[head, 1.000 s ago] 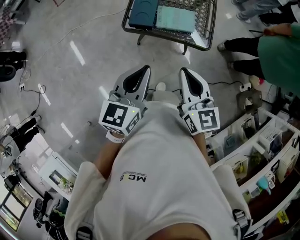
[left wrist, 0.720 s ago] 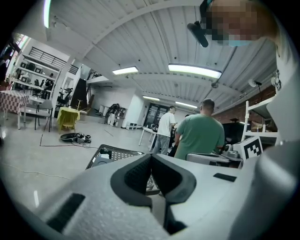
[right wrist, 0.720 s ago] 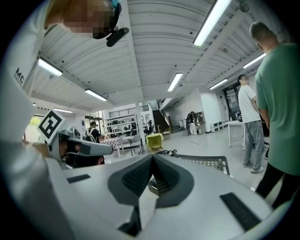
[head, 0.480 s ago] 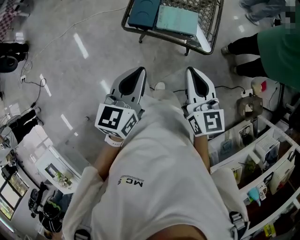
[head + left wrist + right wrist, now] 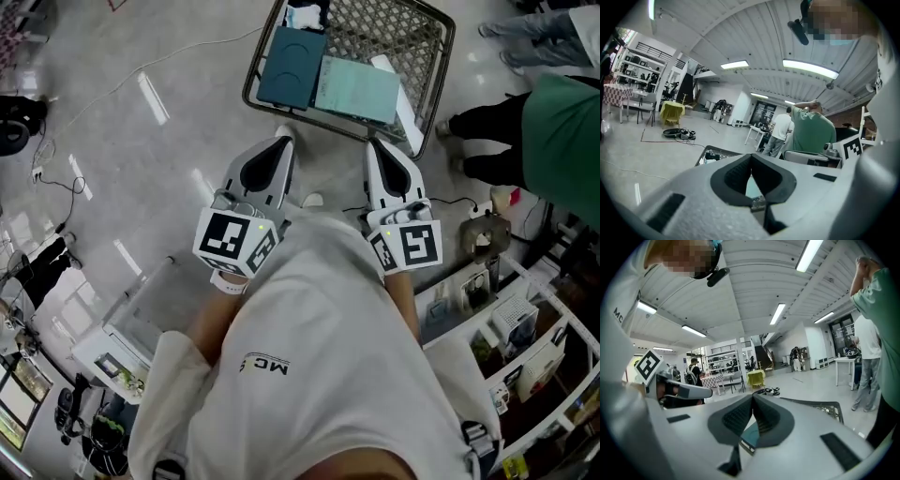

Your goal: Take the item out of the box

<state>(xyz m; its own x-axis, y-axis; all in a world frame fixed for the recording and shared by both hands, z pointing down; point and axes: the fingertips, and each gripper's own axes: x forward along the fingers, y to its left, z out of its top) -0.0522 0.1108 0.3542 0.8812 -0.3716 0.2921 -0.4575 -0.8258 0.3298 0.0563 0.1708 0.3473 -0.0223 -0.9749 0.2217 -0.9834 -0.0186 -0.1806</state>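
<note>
A wire basket stands on the floor ahead of me. In it lie a dark teal box, a light teal flat item and a white item. I hold both grippers close to my chest, pointing at the basket. My left gripper is shut with nothing in it, its tip just short of the basket's near rim. My right gripper is shut and empty as well. In the left gripper view the jaws meet, with the basket beyond. In the right gripper view the tips touch above the basket.
A person in a green top stands at the right, near the basket. White shelves with small goods run along the lower right. A clear bin sits at the lower left. Cables lie on the grey floor.
The basket has come nearer and shows more fully in the head view. Both grippers stay shut and have shifted slightly toward it.
</note>
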